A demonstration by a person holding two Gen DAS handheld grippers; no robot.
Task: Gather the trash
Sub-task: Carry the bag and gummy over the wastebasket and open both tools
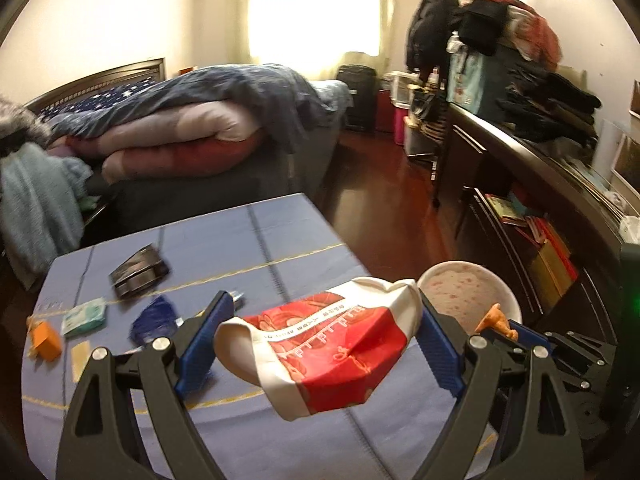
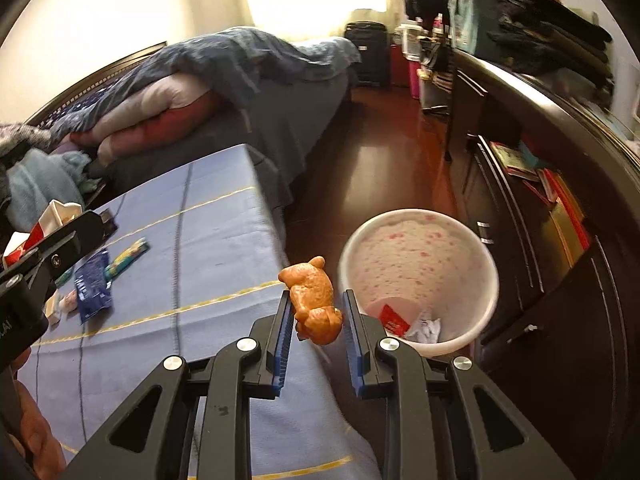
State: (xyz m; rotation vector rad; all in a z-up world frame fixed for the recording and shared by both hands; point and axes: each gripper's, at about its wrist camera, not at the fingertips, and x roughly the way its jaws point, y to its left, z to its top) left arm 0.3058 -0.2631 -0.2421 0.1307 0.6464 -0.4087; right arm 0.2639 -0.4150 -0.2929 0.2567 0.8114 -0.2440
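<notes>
My left gripper is shut on a crumpled red and white paper cup, held above the blue tablecloth. My right gripper is shut on a small orange toy figure, held past the table's right edge. It also shows in the left wrist view. A white trash bin with red specks stands on the floor just right of the table; red and white scraps lie in its bottom. The left gripper with the cup shows at the left in the right wrist view.
On the cloth lie a dark wallet-like pouch, a blue wrapper, a green tissue pack, an orange box and a tan card. A bed lies behind the table; a dark dresser stands right.
</notes>
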